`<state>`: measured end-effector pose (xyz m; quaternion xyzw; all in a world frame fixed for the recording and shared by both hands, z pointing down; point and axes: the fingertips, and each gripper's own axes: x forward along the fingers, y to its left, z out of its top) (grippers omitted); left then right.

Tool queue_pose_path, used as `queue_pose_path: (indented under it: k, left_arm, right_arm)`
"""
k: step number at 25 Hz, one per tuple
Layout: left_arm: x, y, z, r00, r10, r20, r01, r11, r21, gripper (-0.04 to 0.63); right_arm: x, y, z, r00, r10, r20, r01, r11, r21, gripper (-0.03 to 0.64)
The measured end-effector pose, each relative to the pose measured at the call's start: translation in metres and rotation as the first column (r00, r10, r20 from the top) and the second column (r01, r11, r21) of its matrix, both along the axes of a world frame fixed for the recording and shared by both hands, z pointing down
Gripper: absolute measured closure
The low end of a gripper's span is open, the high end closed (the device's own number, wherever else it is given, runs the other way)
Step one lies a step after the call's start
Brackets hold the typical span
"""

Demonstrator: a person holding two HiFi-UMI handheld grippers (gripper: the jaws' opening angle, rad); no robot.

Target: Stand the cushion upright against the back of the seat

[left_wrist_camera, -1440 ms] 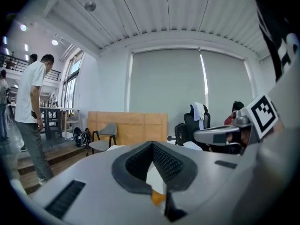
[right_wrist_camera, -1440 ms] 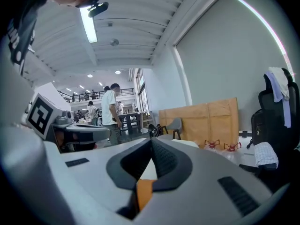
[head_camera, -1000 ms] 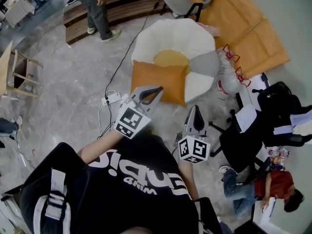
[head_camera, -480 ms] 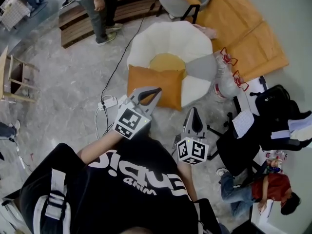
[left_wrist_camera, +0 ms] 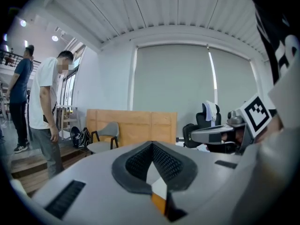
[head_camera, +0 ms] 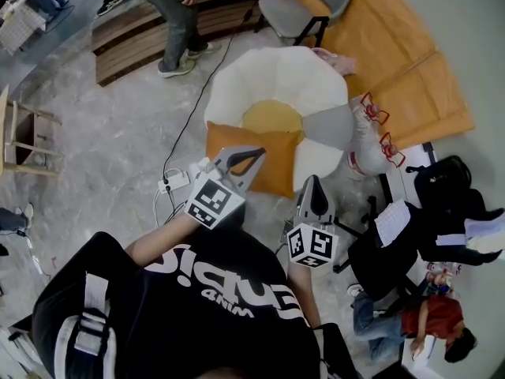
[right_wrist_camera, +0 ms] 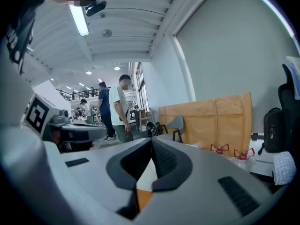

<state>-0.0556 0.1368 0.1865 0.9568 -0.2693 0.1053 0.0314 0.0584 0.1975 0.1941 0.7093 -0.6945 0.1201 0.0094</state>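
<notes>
Since the earlier frame both grippers have closed in on the cushion [head_camera: 276,163], and the standing person [head_camera: 180,10] has shifted right in the head view.

Cushion — orange, square, at the front edge of the seat [head_camera: 260,69], its upper edge overlapping the yellow centre [head_camera: 272,115]. It is not against the seat's back. Flat or propped: cannot tell.

Left gripper [head_camera: 259,151] overlaps the cushion's left half in the head view; touching it or above it, cannot tell. Its fingers [left_wrist_camera: 166,163] are pressed together with nothing pinched. A sliver of orange shows low behind the tips.

Right gripper [head_camera: 314,178] sits just off the cushion's lower right corner. Its fingers [right_wrist_camera: 164,161] are likewise pressed together and empty.

Seat is white and petal-shaped, with one grey petal [head_camera: 331,125] on its right.

Floor [head_camera: 118,148] is grey stone. A power strip [head_camera: 175,181] lies left of the cushion.

Beyond — grey chair [head_camera: 292,10], wood panels [head_camera: 394,54], wooden step [head_camera: 130,34]. A person in red [head_camera: 430,322] sits on the floor, lower right.
</notes>
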Motion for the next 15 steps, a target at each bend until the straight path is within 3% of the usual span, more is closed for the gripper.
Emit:
queue_pose_path:
  k: [7, 15]
  left_arm:
    - [0.006, -0.074, -0.015, 0.999, 0.031, -0.016, -0.031, 1.000, 0.004, 0.588]
    - [0.028, -0.110, -0.023, 0.996, 0.083, -0.038, -0.083, 0.996, 0.015, 0.588]
  right_arm:
    - [-0.005, -0.071, -0.016, 1.000, -0.007, -0.015, 0.007, 1.000, -0.004, 0.595]
    - [0.012, -0.102, -0.023, 0.999, 0.028, -0.030, -0.028, 1.000, -0.001, 0.595]
